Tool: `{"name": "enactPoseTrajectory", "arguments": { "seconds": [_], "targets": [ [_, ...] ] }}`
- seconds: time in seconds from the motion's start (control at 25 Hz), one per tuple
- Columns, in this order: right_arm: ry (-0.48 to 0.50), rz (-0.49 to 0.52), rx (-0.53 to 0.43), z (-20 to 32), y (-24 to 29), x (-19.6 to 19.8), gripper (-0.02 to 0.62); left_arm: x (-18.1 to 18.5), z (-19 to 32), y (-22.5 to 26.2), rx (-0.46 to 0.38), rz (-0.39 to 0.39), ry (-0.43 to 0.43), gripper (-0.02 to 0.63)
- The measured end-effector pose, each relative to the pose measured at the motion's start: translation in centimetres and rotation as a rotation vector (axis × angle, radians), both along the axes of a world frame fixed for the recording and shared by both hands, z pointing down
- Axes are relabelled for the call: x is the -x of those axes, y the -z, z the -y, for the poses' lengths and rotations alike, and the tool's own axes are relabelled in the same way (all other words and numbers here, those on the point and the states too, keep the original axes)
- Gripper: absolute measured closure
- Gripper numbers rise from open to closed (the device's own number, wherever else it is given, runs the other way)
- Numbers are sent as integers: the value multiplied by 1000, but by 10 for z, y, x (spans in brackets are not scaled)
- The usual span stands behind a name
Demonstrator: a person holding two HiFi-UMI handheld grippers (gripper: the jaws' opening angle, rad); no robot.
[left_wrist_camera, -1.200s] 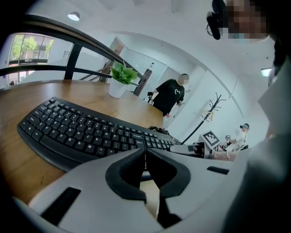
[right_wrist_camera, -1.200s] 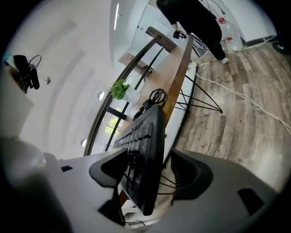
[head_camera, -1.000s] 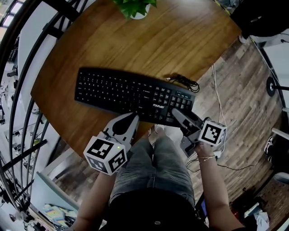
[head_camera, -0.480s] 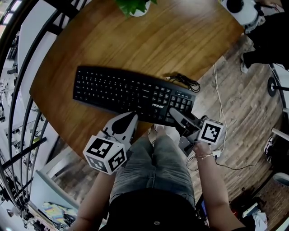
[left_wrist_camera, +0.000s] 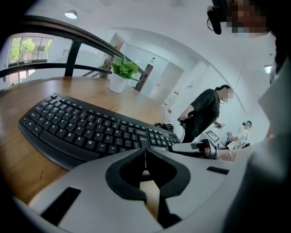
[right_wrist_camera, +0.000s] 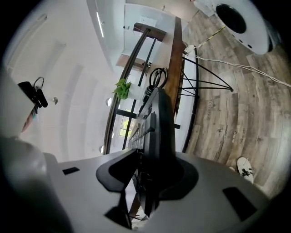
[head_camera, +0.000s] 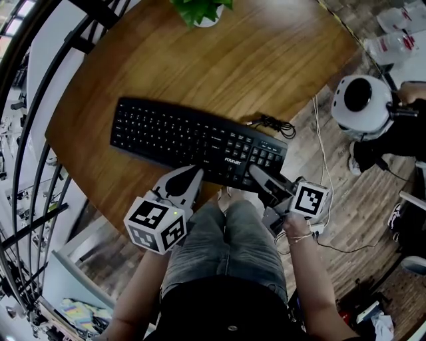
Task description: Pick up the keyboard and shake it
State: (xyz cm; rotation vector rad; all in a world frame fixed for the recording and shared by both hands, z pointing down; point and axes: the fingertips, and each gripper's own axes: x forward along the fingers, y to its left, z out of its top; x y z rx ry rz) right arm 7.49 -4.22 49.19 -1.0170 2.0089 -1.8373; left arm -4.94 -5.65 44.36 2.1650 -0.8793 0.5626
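A black keyboard lies across the near part of the round wooden table. My right gripper reaches in at its near right corner. Its jaws have just been closing, and in the right gripper view the keyboard's edge stands between them with both pads against it, at the gripper. My left gripper is shut with nothing in it, its tips over the table's near rim just short of the keyboard's front edge. In the left gripper view the keyboard stretches beyond the closed gripper.
The keyboard's coiled cable lies behind its right end. A potted plant stands at the table's far side. A black railing curves along the left. A person in a white helmet is on the wooden floor at right.
The right gripper's jaws have closed in on the keyboard's near right corner. The left gripper has stayed put. A person in a white helmet has come nearer at the right.
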Motion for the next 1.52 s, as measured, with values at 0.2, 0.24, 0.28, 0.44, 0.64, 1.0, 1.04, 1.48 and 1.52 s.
{"name": "enactPoseTrajectory", "arguments": {
  "seconds": [0.2,0.24,0.28,0.44,0.64,1.0,1.04,1.48,1.52],
  "targets": [
    [-21,-10,20,-6,6,2,443,3,1,0,35,-27,7,584],
    [-24,-12,24,-8,8,2,446,4,2,0,38,-34,9,584],
    [-26,-14,27,-8,9,3,448,6,3,0,39,-41,11,584],
    [-32,-40,17,-8,19,0,454,17,5,0,47,-60,21,584],
    [-24,-53,-4,-3,37,-5,462,24,3,9,67,-121,30,584],
    [-19,-69,5,4,64,-9,472,23,-23,8,181,-274,42,583],
    [-16,-70,2,4,67,-9,474,24,-24,7,192,-294,52,583],
    [5,-84,10,6,77,-11,478,19,-33,17,299,-510,101,469],
    [6,-83,10,7,78,-11,477,18,-35,17,327,-537,104,440]
  ]
}}
